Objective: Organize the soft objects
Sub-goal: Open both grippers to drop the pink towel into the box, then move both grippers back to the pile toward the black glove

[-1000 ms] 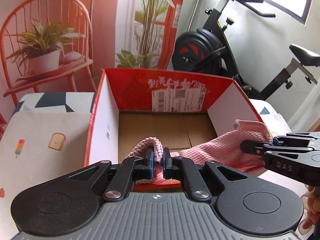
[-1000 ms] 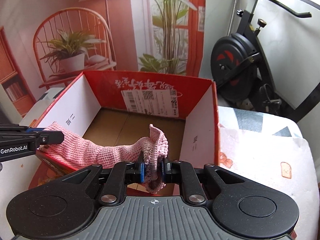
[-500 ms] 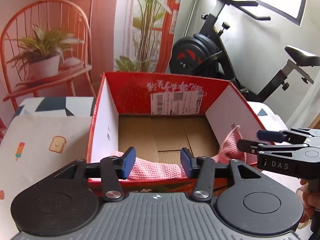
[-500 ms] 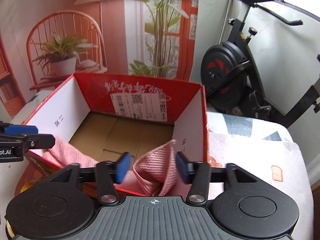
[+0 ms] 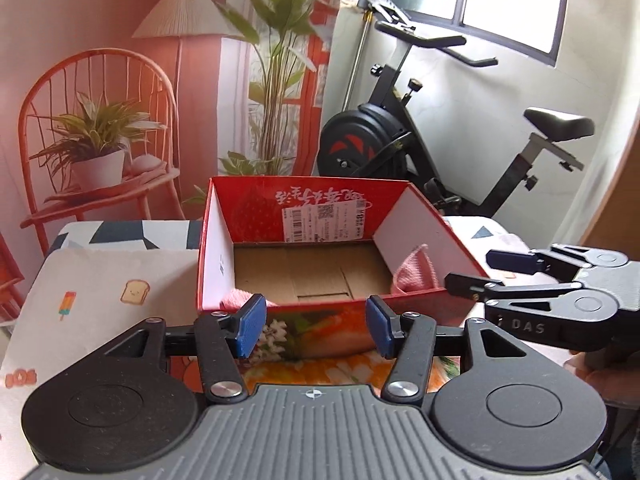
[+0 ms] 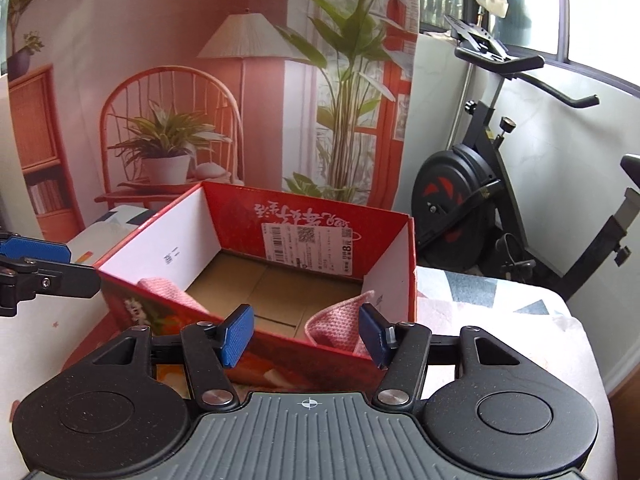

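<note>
A pink knitted cloth lies inside the red cardboard box, along its near wall; only its two ends show above the rim. In the right wrist view the cloth shows at the near right corner of the box. My left gripper is open and empty, just outside the box's front wall. My right gripper is open and empty at the near right of the box; it also shows from the side in the left wrist view.
The box stands on a table with a white printed cloth. An exercise bike stands behind on the right. A backdrop with a chair and plants is behind the table.
Both grippers were shut on the ends of the pink cloth over the box. They opened, the cloth dropped into the box, and both grippers pulled back and up.
</note>
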Demonstrator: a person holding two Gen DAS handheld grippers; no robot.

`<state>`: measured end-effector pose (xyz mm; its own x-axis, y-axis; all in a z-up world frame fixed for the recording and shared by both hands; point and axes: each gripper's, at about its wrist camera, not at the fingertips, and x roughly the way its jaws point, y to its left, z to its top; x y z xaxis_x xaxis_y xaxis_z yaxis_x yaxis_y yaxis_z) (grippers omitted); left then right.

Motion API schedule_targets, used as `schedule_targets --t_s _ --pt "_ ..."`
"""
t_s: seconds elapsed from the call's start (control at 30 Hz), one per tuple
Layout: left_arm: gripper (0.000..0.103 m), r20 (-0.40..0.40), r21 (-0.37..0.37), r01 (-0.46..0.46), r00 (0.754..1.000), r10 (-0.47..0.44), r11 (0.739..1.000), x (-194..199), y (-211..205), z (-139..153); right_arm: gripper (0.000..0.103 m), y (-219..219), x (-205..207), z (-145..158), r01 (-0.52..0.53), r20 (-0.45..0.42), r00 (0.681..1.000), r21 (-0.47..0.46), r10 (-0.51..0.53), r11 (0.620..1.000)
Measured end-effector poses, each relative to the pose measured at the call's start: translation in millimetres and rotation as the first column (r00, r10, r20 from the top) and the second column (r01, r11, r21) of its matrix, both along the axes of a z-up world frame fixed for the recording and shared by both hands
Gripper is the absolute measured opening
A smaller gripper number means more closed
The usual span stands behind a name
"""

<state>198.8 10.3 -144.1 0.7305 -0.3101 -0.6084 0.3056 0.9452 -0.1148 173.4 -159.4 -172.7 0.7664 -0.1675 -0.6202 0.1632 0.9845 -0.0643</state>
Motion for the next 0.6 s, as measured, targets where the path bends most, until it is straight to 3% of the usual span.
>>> schedule_targets --t_s 0.23,0.5,0.6 --pt "0.058 -0.026 -0.003 -0.009 1.0 0.009 1.0 -41.3 9.7 -17.0 0.054 19.2 -45.7 -6.6 -0.026 0.003 1.0 0.032 0.025 0.999" --pt "0.058 -0.085 -0.072 0.009 0.996 -0.016 0.997 -88.7 17.4 -46.8 0.054 40.4 -100.3 -28.6 -0.025 -0.014 1.0 0.045 0.026 0.999" --pt "0.058 -0.115 -0.1 0.013 0.993 -0.025 0.995 -99.6 17.8 -62.4 0.06 47.0 -112.9 -38.2 -0.013 -0.024 1.0 0.04 0.014 0.999"
